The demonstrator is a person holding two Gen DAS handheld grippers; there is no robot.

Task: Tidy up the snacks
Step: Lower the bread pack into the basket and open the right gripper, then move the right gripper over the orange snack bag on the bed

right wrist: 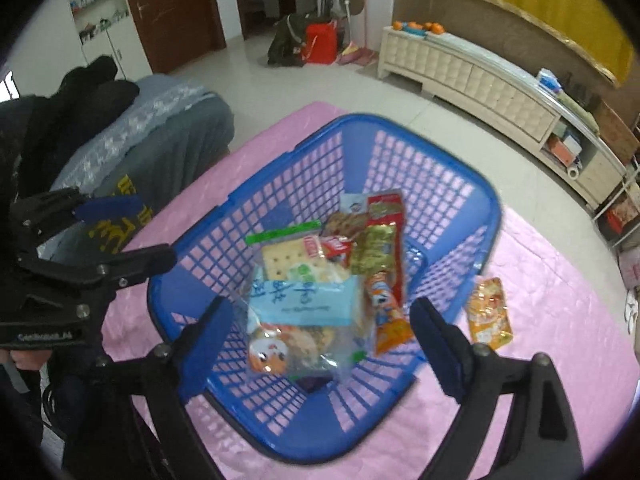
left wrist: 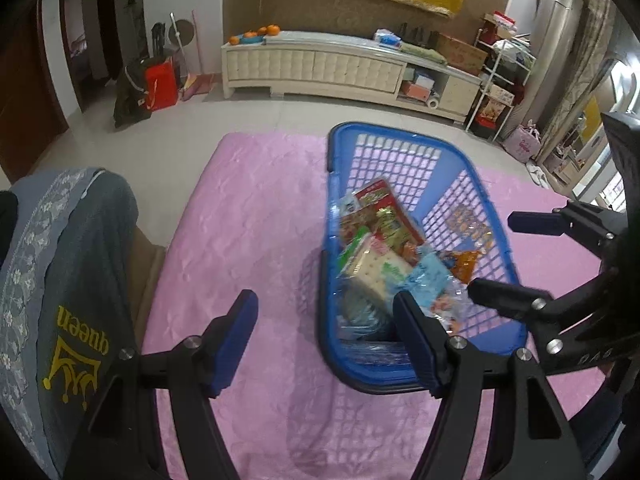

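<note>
The right gripper (right wrist: 320,344) hangs over the blue basket (right wrist: 490,216), jaws spread wide, gripping nothing; no snack touches either pad. Directly under it lies a clear cracker bag (right wrist: 296,344), with a pale blue packet (right wrist: 304,300) at 12 o'clock. An orange pouch (right wrist: 490,314) lies outside the basket at 3 o'clock on the pink tabletop (right wrist: 560,280). The left gripper (left wrist: 324,336), at 9 o'clock, is parted and empty over the basket's near rim.
</note>
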